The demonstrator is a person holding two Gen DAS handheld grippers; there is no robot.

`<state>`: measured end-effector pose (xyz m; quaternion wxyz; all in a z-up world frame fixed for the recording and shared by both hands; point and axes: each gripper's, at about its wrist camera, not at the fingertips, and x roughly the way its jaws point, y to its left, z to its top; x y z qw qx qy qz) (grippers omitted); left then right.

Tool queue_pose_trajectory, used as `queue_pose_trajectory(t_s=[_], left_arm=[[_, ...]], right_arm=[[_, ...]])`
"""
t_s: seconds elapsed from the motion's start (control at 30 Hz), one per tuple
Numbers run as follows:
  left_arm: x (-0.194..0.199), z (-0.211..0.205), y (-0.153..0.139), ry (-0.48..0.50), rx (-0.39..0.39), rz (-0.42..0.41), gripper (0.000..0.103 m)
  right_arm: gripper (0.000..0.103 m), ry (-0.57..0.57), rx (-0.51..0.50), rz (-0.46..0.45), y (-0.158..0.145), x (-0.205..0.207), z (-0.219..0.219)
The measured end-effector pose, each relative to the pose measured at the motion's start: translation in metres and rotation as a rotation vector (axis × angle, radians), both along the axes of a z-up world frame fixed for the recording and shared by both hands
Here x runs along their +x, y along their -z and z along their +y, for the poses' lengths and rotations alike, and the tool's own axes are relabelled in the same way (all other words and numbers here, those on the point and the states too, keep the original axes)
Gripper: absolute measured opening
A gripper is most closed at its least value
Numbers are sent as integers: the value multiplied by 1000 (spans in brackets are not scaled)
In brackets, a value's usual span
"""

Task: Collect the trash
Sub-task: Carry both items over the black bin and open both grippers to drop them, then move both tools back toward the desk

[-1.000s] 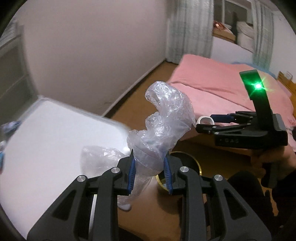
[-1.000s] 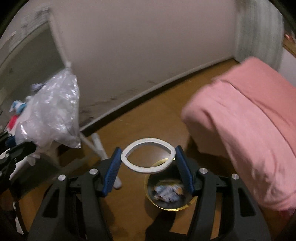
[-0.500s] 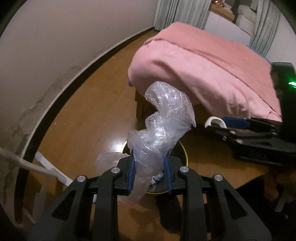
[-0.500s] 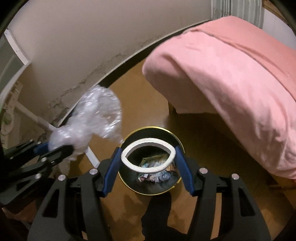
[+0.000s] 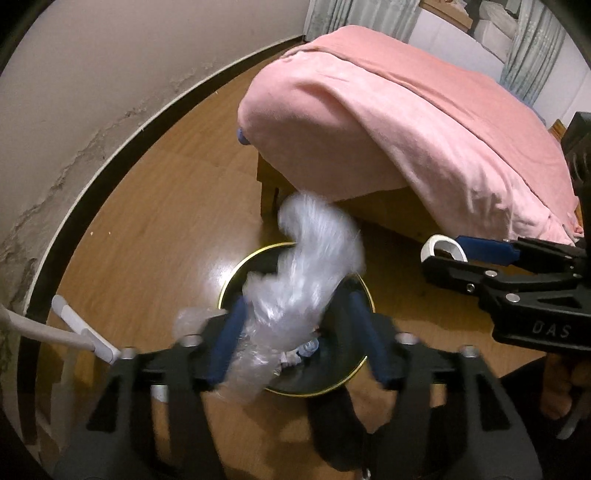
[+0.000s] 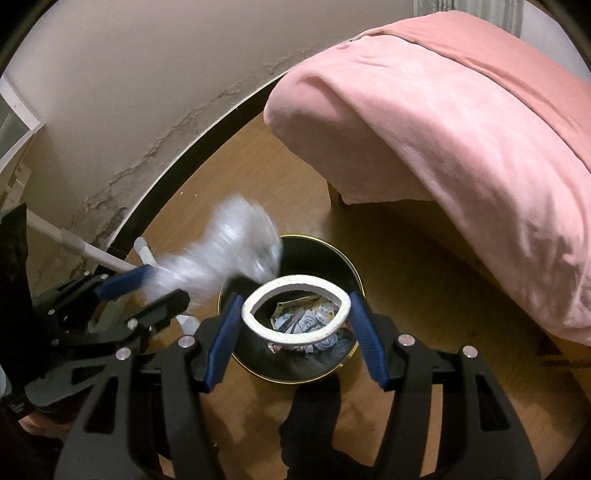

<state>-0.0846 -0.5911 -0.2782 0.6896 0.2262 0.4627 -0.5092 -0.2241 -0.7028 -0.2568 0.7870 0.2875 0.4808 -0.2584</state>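
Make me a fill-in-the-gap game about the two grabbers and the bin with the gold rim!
1. The right gripper squeezes a white ____ between its blue pads.
2. The left gripper is opening, with crumpled clear ____ between its blue pads.
3. Both grippers are above the black bin with the ____ rim.
4. The blanket on the bed beside the bin is ____.

Missing words: ring; plastic; gold; pink

Place: a home bedroom
Evidence: bed (image 5: pixel 424 122) under pink blanket; wooden floor (image 6: pixel 424 266); curtains (image 5: pixel 354 14); bin (image 6: pixel 351 354) beside bed
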Motion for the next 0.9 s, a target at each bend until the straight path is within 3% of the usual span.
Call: queue_pose_trajectory(t_s=[0.27,0.4,0.47,0.6,0.73,0.9], left_arm=[[-2,8,-11,13,-12,-12,63],[-4,15,-18,19,-21,-30,73],[-4,20,-21,19,-23,-45,76],[-3,33,-29,3,-25,-49,82],[-9,49,-50,7,-32,-80,89],[-20,88,-106,-2,-79,-163,92]], right_arm=[[59,-8,12,6,3,5,1],[61,-10,23,8,5,8,1],[71,-7,20,7,5,10,1],[73,-5,14,-1,3,12,2],[77,-3,1,-26,-8,13,9],[78,-36,-25,-56,-44,13,31]])
